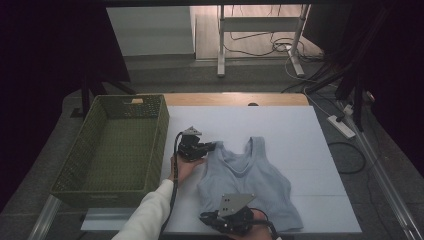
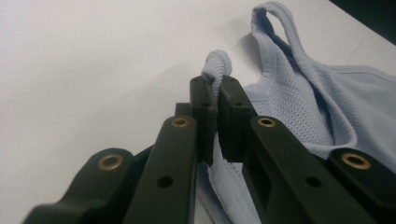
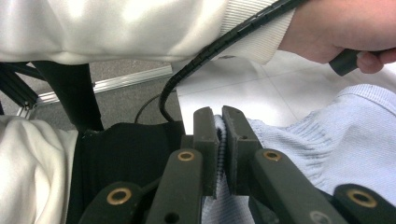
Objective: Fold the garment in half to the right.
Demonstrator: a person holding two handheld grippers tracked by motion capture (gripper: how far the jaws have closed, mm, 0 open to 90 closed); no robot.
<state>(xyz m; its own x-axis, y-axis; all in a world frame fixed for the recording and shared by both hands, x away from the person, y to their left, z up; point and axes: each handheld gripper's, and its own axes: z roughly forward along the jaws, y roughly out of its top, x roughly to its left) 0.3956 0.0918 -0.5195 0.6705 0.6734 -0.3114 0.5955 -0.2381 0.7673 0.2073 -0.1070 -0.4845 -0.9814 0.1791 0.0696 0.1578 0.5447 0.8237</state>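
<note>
A light blue knit tank top (image 1: pixel 250 182) lies flat on the white table (image 1: pixel 280 130), straps pointing away from me. My left gripper (image 1: pixel 212 146) is at the top's left shoulder strap (image 2: pixel 217 63), and in the left gripper view its jaws are shut on that strap, the fabric (image 2: pixel 299 93) pinched between the pads. My right gripper (image 1: pixel 205 218) is at the near left corner of the hem; in the right gripper view its jaws are shut on the ribbed hem edge (image 3: pixel 221 140) of the top (image 3: pixel 345 144).
A green woven basket (image 1: pixel 87 185) stands at the table's left side, with nothing in it. A white-sleeved forearm (image 1: pixel 150 210) comes in from the bottom. Cables and a power strip (image 1: pixel 341 126) lie on the floor at the right, a metal stand (image 1: pixel 260 30) beyond the table.
</note>
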